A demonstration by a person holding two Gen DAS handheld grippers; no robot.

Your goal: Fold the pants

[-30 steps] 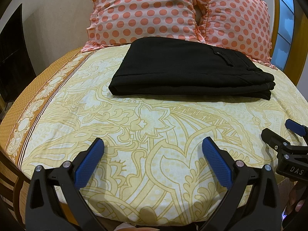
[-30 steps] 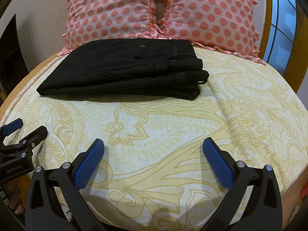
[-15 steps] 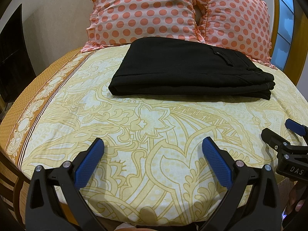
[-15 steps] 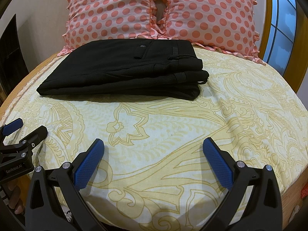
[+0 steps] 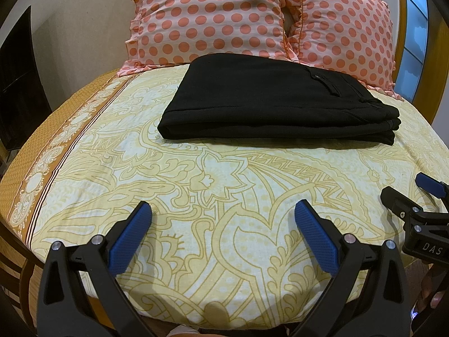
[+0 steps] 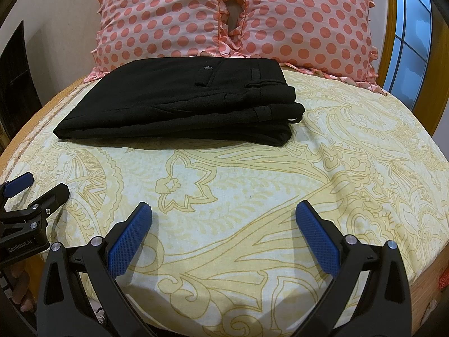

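A: Bed sheet (image 5: 224, 196), yellow with a floral print, fills both wrist views. Jaw state?

B: Left gripper (image 5: 223, 213): jaws spread wide, blue pads (image 5: 129, 238) bare, nothing between them, over the near edge of the sheet. Right gripper (image 6: 224, 213): same, spread wide and holding nothing. Each shows at the margin of the other's view, side by side.

A: Pants?

B: Black pants (image 6: 179, 104) lie folded into a flat stack on the far half of the sheet, well apart from both grippers. Waistband end points right; a button shows on top.

A: Behind them?

B: Two pink polka-dot pillows (image 6: 160, 19) stand upright, the pants' far edge just beside them. Window (image 6: 407, 42) at far right; dark furniture (image 5: 16, 84) at left.
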